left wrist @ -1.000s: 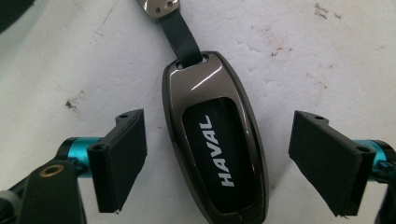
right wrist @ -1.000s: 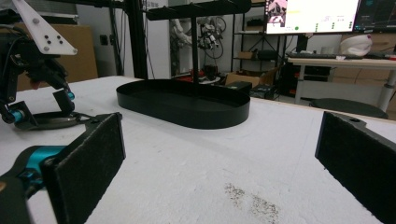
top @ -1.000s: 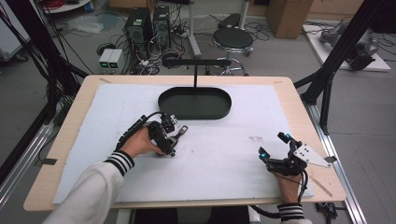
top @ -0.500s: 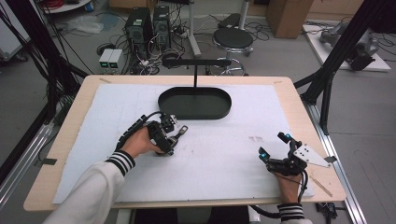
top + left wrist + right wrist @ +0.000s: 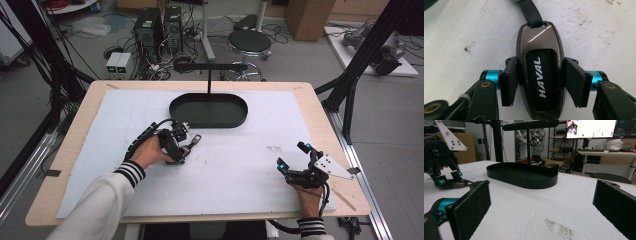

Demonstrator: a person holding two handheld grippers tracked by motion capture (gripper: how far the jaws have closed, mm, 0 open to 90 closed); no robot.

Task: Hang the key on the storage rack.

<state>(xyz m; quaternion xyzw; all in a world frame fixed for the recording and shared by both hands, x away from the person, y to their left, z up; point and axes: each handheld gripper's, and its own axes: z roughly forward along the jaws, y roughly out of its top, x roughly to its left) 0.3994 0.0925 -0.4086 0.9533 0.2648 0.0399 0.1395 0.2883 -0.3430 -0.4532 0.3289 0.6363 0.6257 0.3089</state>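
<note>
A glossy brown key fob [image 5: 540, 72] marked HAVAL, with a black strap [image 5: 531, 12], lies on the white mat. My left gripper [image 5: 540, 82] has just been closing and is now shut on it, both black pads [image 5: 510, 80] pressing its sides. In the high view this gripper [image 5: 186, 150] sits left of centre, in front of the tray, with the fob [image 5: 195, 141] at its tip. My right gripper [image 5: 291, 156] rests near the front right of the mat, open. Its wide-apart pads [image 5: 471, 205] have nothing between them.
A black oval tray [image 5: 172, 107] with a T-shaped stand [image 5: 208, 80] stands at the middle back of the mat; its wall [image 5: 524, 181] lies ahead of the right gripper. The table edge runs close by the right hand.
The left gripper's jaws have drawn in onto the key fob. Neither hand has shifted.
</note>
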